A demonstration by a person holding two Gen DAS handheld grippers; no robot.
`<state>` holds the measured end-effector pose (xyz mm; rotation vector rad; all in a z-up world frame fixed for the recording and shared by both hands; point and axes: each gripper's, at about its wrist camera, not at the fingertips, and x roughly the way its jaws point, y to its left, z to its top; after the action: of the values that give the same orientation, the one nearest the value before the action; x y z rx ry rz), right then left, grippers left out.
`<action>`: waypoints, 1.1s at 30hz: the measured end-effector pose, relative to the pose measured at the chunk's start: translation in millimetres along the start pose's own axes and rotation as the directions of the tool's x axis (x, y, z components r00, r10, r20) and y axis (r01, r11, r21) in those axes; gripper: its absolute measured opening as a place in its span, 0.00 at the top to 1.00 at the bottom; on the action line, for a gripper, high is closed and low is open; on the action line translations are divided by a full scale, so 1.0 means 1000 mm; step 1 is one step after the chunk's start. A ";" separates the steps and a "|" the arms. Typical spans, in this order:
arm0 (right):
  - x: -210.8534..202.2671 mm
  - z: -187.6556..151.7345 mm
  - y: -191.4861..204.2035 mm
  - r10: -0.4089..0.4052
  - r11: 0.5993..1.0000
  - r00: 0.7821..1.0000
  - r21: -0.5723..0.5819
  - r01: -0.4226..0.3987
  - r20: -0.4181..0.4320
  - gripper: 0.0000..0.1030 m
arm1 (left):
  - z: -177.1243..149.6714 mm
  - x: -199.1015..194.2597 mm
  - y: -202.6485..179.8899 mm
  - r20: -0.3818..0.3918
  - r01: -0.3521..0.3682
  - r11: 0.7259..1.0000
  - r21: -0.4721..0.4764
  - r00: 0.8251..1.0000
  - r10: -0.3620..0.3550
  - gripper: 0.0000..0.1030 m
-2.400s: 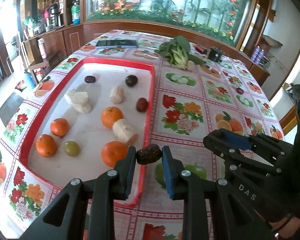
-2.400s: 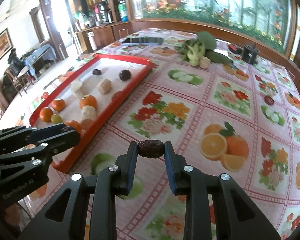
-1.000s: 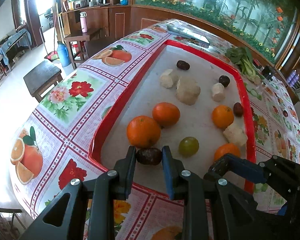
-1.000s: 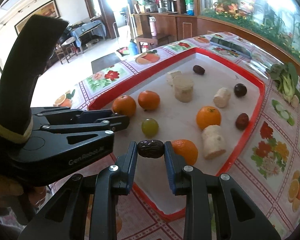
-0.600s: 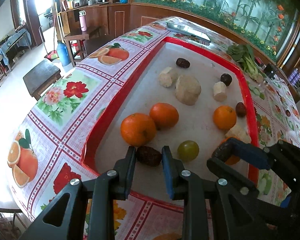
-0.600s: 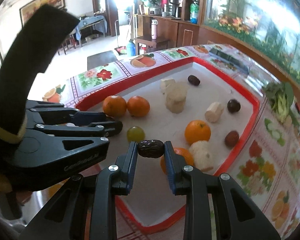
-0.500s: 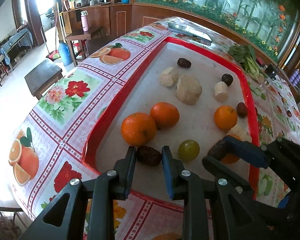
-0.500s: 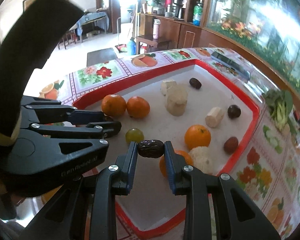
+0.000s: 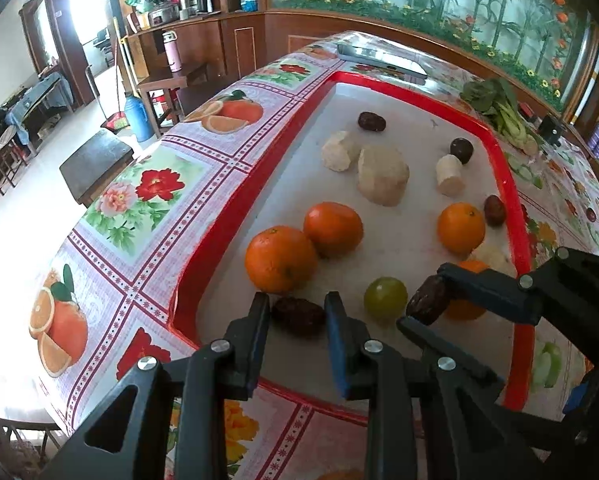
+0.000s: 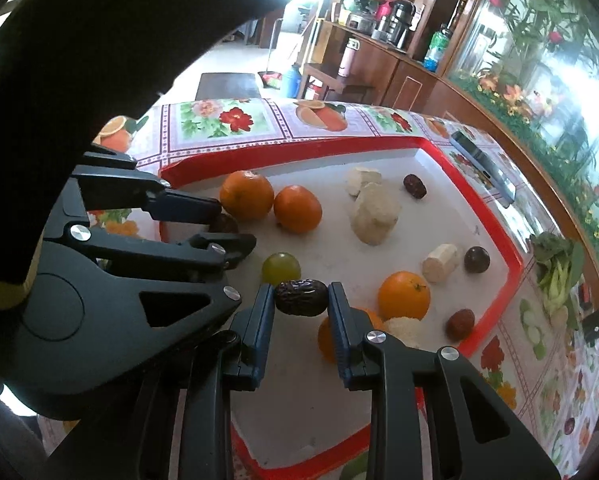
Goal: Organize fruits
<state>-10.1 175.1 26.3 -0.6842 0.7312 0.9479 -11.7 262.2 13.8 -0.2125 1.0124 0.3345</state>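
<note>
Since half a second ago our left gripper (image 9: 297,316) has let its jaws spread; through the left wrist camera, the dark date (image 9: 298,316) now lies loose between them on the red tray (image 9: 235,208), just before an orange (image 9: 280,259) and beside the green grape (image 9: 385,296). Through the right wrist camera, our right gripper (image 10: 300,298) pinches a second date (image 10: 300,298) above the tray near the grape (image 10: 281,268).

A dark wooden sideboard (image 9: 219,36) lines the wall; before it stand a low brown stool (image 9: 95,160) and pale tiled floor (image 9: 15,216).
</note>
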 end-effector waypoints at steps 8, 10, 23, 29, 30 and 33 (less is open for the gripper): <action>0.001 -0.001 -0.006 -0.034 0.999 0.999 0.018 0.034 0.016 0.67 | 0.001 0.002 -0.004 -0.016 -0.028 1.000 -0.013 0.999 0.028 0.64; 0.000 -0.002 -0.008 -0.042 0.999 0.999 0.028 0.041 0.020 0.67 | 0.001 0.003 -0.004 -0.018 -0.026 0.999 -0.019 1.000 0.025 0.61; 0.001 -0.009 -0.027 -0.100 0.985 0.995 0.136 0.103 -0.025 0.50 | 0.001 -0.003 -0.011 -0.001 -0.074 0.997 0.002 0.997 0.074 0.39; -0.008 -0.017 -0.037 -0.118 0.970 0.992 0.212 0.123 -0.035 0.47 | 0.001 -0.010 -0.009 0.017 -0.079 0.997 -0.014 0.997 0.079 0.24; -0.010 -0.018 -0.035 -0.123 0.968 0.992 0.214 0.128 -0.034 0.46 | 0.001 -0.011 -0.009 0.017 -0.078 0.997 -0.015 0.997 0.079 0.23; -0.018 -0.021 -0.036 -0.139 0.962 0.990 0.233 0.144 -0.036 0.40 | 0.001 -0.014 -0.011 0.016 -0.078 0.997 -0.019 0.997 0.078 0.20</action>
<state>9.8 135.6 35.4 -0.5299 0.7864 0.7108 -13.4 250.1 26.8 -0.1871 1.0031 0.4159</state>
